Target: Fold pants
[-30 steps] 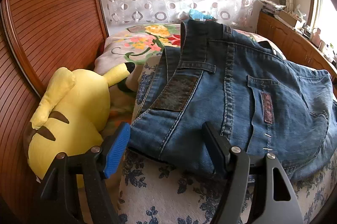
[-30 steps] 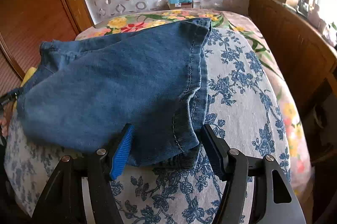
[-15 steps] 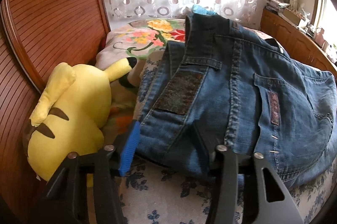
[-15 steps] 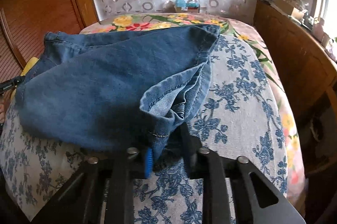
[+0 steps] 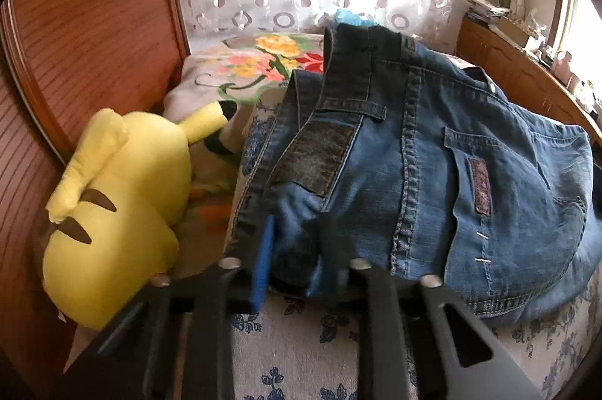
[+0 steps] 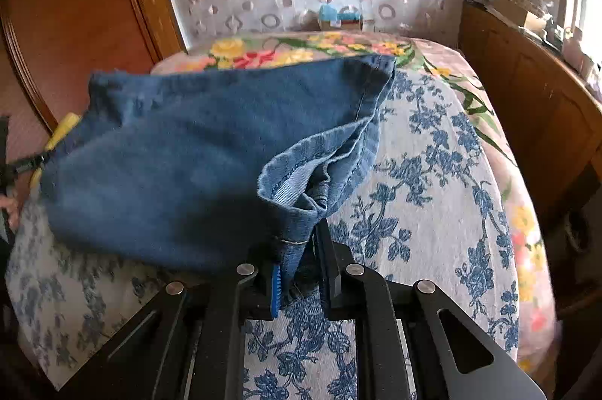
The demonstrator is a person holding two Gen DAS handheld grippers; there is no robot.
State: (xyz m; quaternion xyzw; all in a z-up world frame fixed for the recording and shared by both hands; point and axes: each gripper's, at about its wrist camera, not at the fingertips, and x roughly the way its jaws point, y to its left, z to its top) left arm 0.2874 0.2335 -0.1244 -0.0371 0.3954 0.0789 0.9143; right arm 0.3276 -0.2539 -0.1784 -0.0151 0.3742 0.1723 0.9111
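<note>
Lying across the floral bed (image 6: pixel 432 174), the pants (image 5: pixel 432 155) read as heavy, limp denim, thick at seams and hems, so doubled edges offered the firmest hold. The left hand-held gripper (image 5: pixel 291 249) was nearly closed on the waistband corner. The right hand-held gripper (image 6: pixel 301 272) was clamped narrow on the bunched leg hem, lifting it slightly.

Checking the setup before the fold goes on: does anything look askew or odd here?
The jeans aren't lying flat: the hem end bunches and gapes where the right gripper pinches it, and the waistband corner puckers in the left gripper. A yellow plush toy lies beside the waistband, against the wooden headboard.
</note>
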